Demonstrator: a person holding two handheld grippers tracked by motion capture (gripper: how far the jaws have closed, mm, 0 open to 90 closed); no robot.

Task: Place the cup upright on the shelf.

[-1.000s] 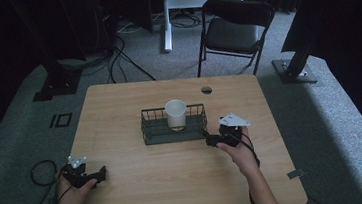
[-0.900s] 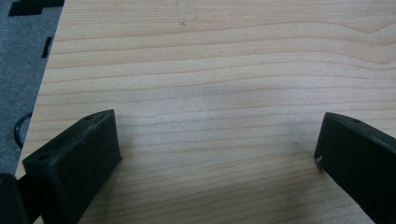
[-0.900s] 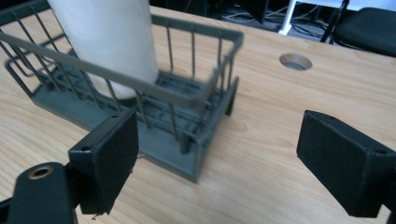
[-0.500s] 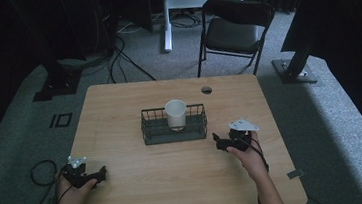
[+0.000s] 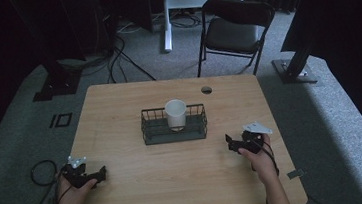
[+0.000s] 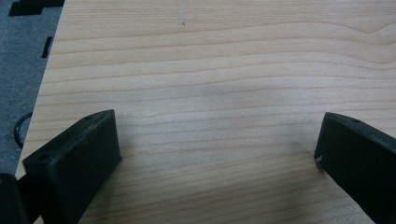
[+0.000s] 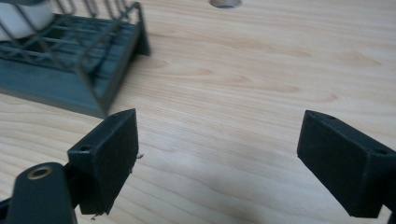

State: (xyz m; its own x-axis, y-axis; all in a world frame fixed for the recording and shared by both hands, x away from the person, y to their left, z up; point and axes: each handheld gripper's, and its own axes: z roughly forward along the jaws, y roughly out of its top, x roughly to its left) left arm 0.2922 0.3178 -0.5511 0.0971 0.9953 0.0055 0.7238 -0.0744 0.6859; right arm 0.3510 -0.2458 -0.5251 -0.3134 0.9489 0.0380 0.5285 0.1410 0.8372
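since a second ago, when it sat close against the right end of the wire basket (image 5: 173, 125), drawn back toward the near edge: right hand-held gripper (image 5: 233, 144), now near that end but clear of it, jaws spread wide with nothing between them but bare counter (image 5: 186, 182). same story in the right gripper view: basket corner up at the left, apart from the jaws. well off to the near left of the basket, unmoved over that second: left hand-held gripper (image 5: 100, 174), jaws likewise wide and empty above plain wood grain. farther in, at the middle of the basket, upright and untouched: white cup (image 5: 175, 113), resting inside the wire walls. read as a release and retreat — placing of the cup in the basket most likely finished, or a pause between steps. beyond the basket, a small round hole (image 5: 206, 89) in the counter near its far edge, then a folding chair (image 5: 235, 29) on the floor behind.
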